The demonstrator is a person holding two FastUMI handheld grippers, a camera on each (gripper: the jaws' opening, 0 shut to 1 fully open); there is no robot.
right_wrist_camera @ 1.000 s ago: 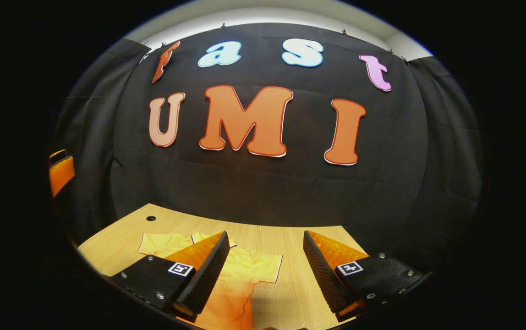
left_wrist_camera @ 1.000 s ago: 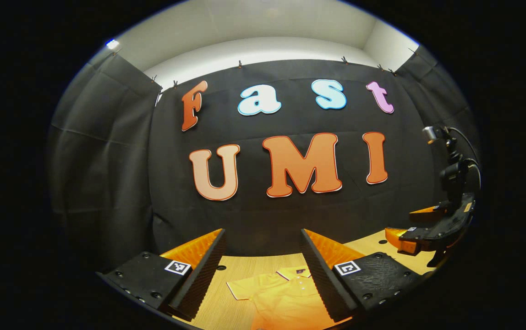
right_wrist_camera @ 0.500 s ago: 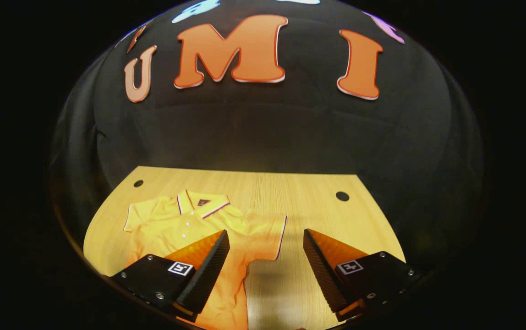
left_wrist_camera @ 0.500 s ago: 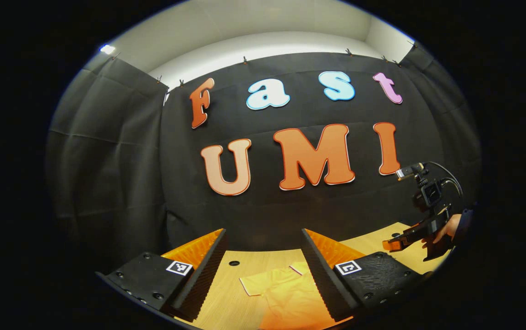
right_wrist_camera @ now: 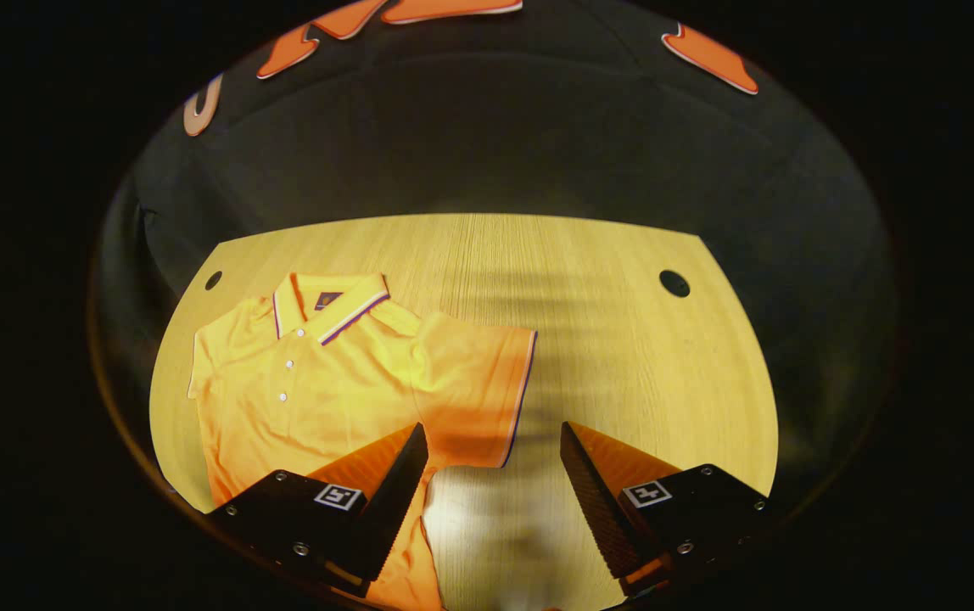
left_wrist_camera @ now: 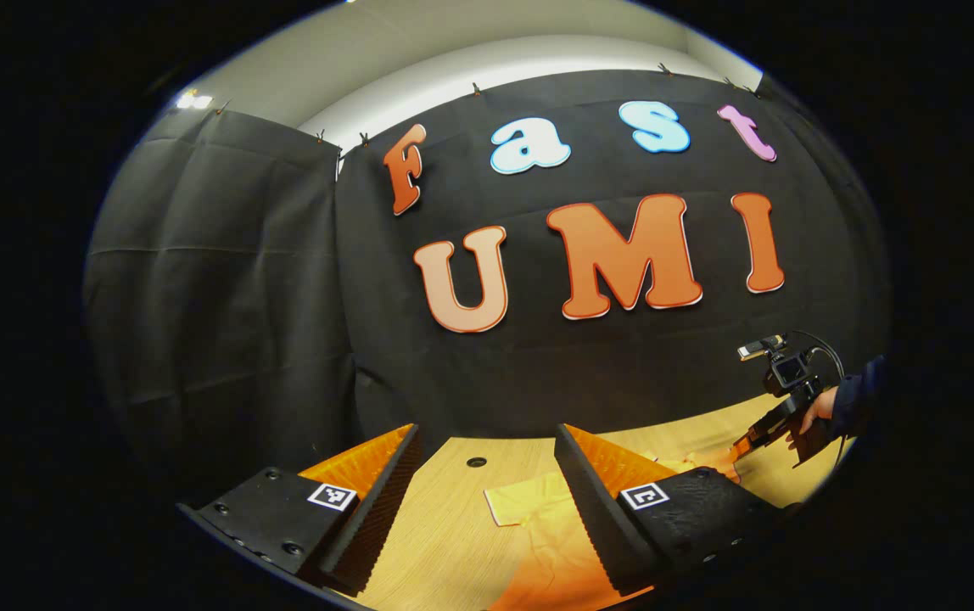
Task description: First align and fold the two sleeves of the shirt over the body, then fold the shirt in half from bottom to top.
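While its fingers stand wide apart with nothing between them, the right gripper [right_wrist_camera: 494, 471] hangs above the wooden table [right_wrist_camera: 623, 356], the sleeve hem [right_wrist_camera: 521, 399] at its 12 o'clock. The orange polo shirt [right_wrist_camera: 326, 382] lies flat toward 10 o'clock, collar [right_wrist_camera: 330, 301] away from the gripper. In the left gripper view, the left gripper [left_wrist_camera: 487, 484] is likewise spread and empty, a sleeve [left_wrist_camera: 529, 507] ahead at 1 o'clock; at 3 o'clock a hand [left_wrist_camera: 818, 412] holds the other gripper low, seemingly near the cloth.
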